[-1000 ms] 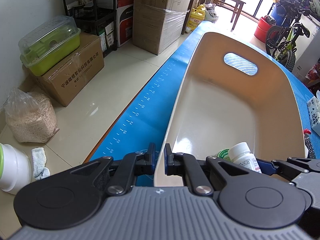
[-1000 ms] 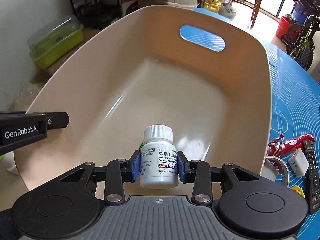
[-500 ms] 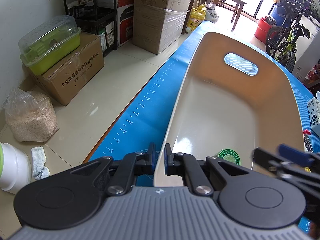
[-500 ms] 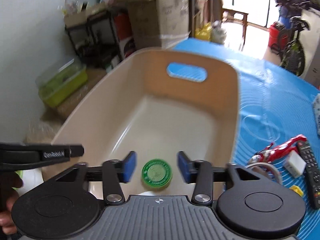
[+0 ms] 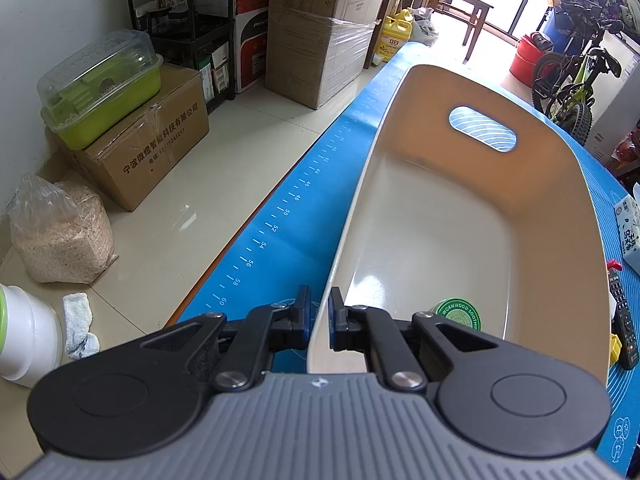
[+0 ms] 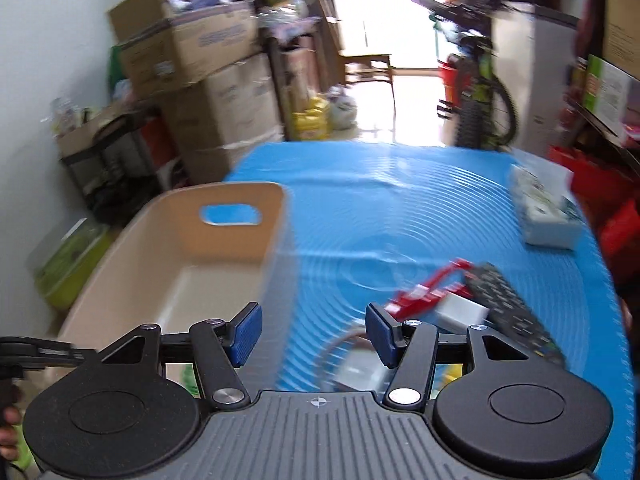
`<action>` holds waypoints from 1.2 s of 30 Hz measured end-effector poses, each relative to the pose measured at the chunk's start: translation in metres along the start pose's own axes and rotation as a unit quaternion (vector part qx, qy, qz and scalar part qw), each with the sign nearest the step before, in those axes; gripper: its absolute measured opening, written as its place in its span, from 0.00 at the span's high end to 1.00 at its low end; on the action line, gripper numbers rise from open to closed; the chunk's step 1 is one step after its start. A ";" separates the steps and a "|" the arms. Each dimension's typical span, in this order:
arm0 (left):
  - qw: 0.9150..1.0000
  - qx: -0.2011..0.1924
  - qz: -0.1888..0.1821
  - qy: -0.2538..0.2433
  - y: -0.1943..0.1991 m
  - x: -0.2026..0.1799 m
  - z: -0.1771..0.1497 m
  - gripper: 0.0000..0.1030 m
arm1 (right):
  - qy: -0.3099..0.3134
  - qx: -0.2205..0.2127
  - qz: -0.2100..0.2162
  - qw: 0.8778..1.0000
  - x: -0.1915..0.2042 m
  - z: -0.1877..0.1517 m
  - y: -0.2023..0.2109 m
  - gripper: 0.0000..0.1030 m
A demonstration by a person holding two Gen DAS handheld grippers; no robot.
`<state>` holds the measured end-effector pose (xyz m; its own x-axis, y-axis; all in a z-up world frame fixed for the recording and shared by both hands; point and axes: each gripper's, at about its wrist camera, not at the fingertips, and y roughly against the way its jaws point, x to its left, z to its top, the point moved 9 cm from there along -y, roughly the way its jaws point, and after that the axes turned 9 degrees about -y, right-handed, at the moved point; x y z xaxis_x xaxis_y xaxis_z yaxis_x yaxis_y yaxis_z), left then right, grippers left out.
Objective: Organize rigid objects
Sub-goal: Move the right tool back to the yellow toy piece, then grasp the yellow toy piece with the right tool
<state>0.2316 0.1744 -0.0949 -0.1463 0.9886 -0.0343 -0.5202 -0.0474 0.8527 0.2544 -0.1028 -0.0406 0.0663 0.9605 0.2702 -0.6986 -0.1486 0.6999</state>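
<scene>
A beige plastic basket [image 5: 448, 80] with a handle slot stands on the blue mat; it also shows in the right wrist view [image 6: 244, 192]. My left gripper [image 5: 319, 317] is shut on the basket's near left rim. A round green tin [image 5: 458, 314] lies on the basket floor; the white pill bottle is hidden from view. My right gripper [image 6: 313, 330] is open and empty, held above the mat right of the basket. Below it lie a red toy [image 6: 428, 286], a white block [image 6: 462, 314], a black remote [image 6: 514, 312] and a pale blurred object [image 6: 356, 372].
A white carton [image 6: 540, 208] sits at the mat's far right and also shows in the left wrist view [image 5: 630, 232]. Left of the table, on the floor, are cardboard boxes [image 5: 148, 148], a green lidded tub [image 5: 100, 88] and a sack [image 5: 60, 236].
My right gripper let go of the white pill bottle in the basket, opened, rose and swung right over the mat. The left gripper has kept its hold on the rim.
</scene>
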 end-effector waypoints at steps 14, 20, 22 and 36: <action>1.000 0.000 0.000 0.000 0.000 0.001 -0.001 0.90 | -0.059 0.047 -0.101 0.992 -0.087 -0.044 -0.045 0.37; 1.000 0.000 0.001 0.000 0.000 0.000 0.000 0.90 | -0.079 0.064 -0.108 0.989 -0.098 -0.049 -0.064 0.37; 1.000 0.000 0.001 0.000 0.000 0.000 0.000 0.90 | -0.079 0.068 -0.113 0.988 -0.099 -0.050 -0.070 0.37; 1.000 0.000 0.001 0.000 0.000 0.001 -0.001 0.90 | -0.061 0.058 -0.156 0.984 -0.097 -0.052 -0.084 0.59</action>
<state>0.2309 0.1754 -0.0951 -0.1476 0.9885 -0.0323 -0.5196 -0.0497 0.8530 0.2703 -0.1711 -0.1600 0.3538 0.9297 0.1027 -0.5454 0.1159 0.8301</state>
